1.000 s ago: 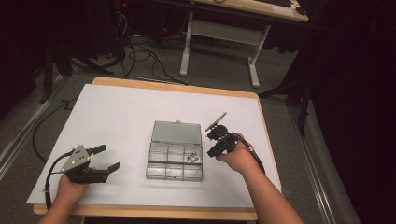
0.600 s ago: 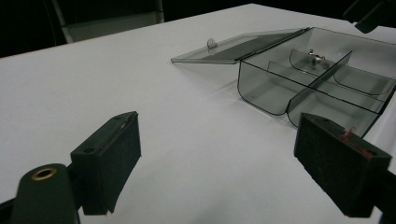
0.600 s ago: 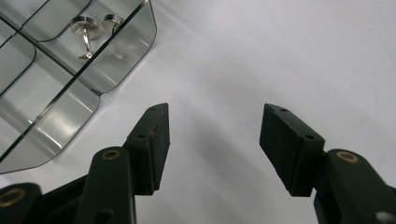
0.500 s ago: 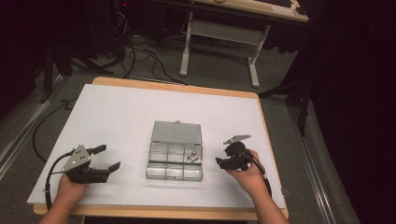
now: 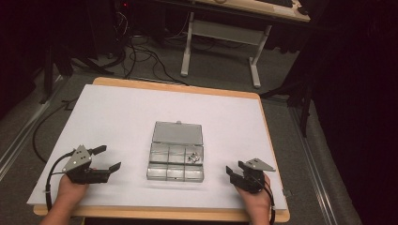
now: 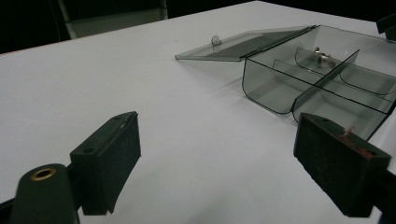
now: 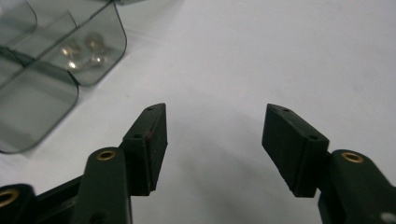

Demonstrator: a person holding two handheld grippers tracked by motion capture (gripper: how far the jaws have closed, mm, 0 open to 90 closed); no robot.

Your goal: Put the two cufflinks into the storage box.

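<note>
Right gripper (image 5: 236, 173) jaws just opened, empty, beside the compartment box (image 5: 176, 159); left gripper (image 5: 105, 158) wide open, idle. Next: close lid (image 5: 178, 133) gently, avoid spilling screws (image 5: 193, 158).

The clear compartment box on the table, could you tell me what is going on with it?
A person holds a tool in each hand at either side of the clear compartment box, whose lid lies open. Small metal parts sit in one compartment. The right tool is open and empty, its jaws having just been opening; the left tool is open beside the box too.
</note>
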